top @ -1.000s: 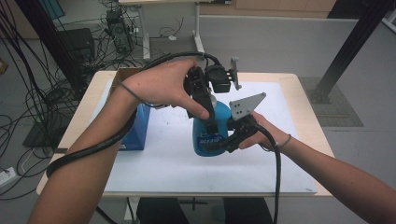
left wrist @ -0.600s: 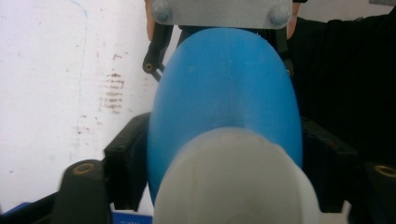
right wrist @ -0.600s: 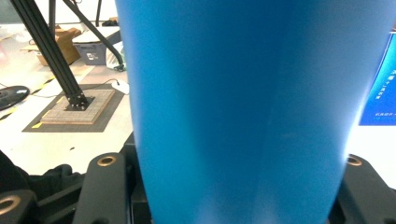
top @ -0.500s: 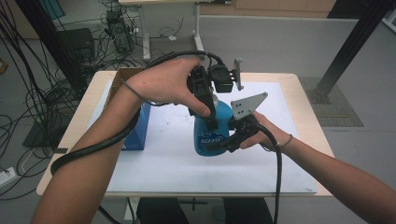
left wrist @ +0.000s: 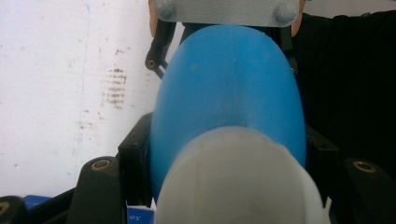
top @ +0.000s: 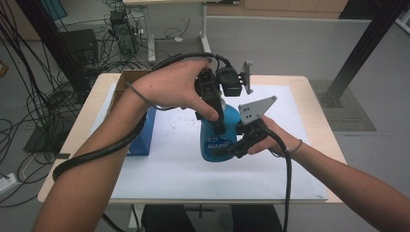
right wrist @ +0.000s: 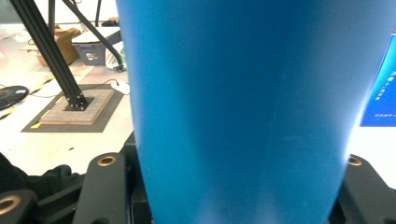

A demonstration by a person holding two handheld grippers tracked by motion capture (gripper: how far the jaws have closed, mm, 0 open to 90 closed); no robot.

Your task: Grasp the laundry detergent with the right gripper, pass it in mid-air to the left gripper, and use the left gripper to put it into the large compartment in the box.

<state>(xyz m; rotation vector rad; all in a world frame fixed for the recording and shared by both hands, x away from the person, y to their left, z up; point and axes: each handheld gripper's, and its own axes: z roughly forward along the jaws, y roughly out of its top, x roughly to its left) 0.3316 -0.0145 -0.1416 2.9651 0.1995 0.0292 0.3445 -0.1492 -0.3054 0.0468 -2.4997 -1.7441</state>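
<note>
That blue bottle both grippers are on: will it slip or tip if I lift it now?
The blue bottle looks smooth and tapered, so it may slide. Probably stiff plastic. Right gripper clamps its body and left gripper its white cap, so tipping seems unlikely.

The high view was evenly lit by soft overhead light, with only faint shadows on the white surface [top: 164, 169] and mild softness throughout. In the left gripper view the white cap [left wrist: 238, 182] lay badly out of focus, washed pale. In the right gripper view the blue bottle [right wrist: 243, 107] was blurred, with soft sheen along its sides.
</note>
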